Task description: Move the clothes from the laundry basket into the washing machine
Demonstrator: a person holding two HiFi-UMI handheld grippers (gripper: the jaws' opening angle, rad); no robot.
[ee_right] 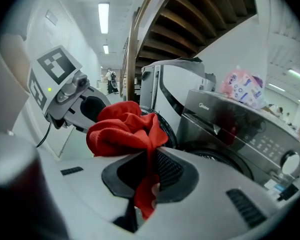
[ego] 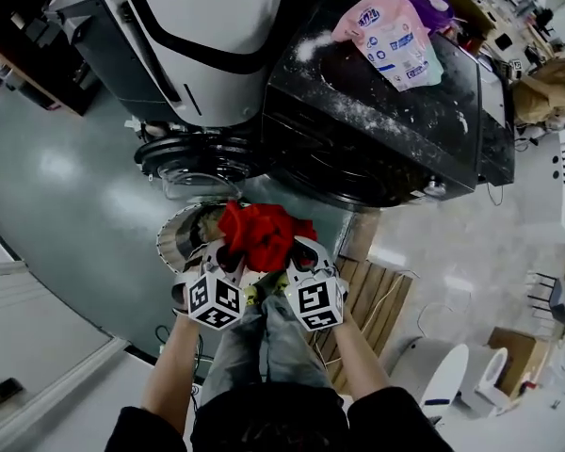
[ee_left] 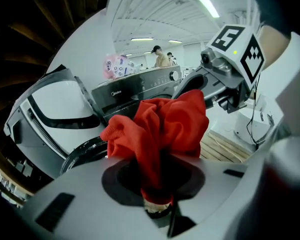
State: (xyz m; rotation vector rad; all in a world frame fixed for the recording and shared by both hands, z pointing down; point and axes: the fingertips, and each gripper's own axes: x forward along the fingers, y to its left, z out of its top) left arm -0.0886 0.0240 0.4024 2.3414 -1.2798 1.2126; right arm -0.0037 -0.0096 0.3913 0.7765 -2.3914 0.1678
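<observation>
A bunched red garment (ego: pixel 261 234) hangs between my two grippers, held up in front of the dark washing machine (ego: pixel 377 130). My left gripper (ego: pixel 228 262) is shut on the red garment (ee_left: pixel 160 129) at its left side. My right gripper (ego: pixel 297 262) is shut on the same red cloth (ee_right: pixel 127 134) at its right side. The machine's round door opening (ego: pixel 207 158) lies just beyond the garment, with its open door (ego: pixel 184 238) below it. The laundry basket is hidden under my hands and the cloth.
A pink detergent pouch (ego: pixel 391 36) lies on top of the washing machine. A large white and black appliance (ego: pixel 188 36) stands to the left of it. A wooden pallet (ego: pixel 372 295) lies on the floor at my right. People stand in the far background (ee_left: pixel 161 58).
</observation>
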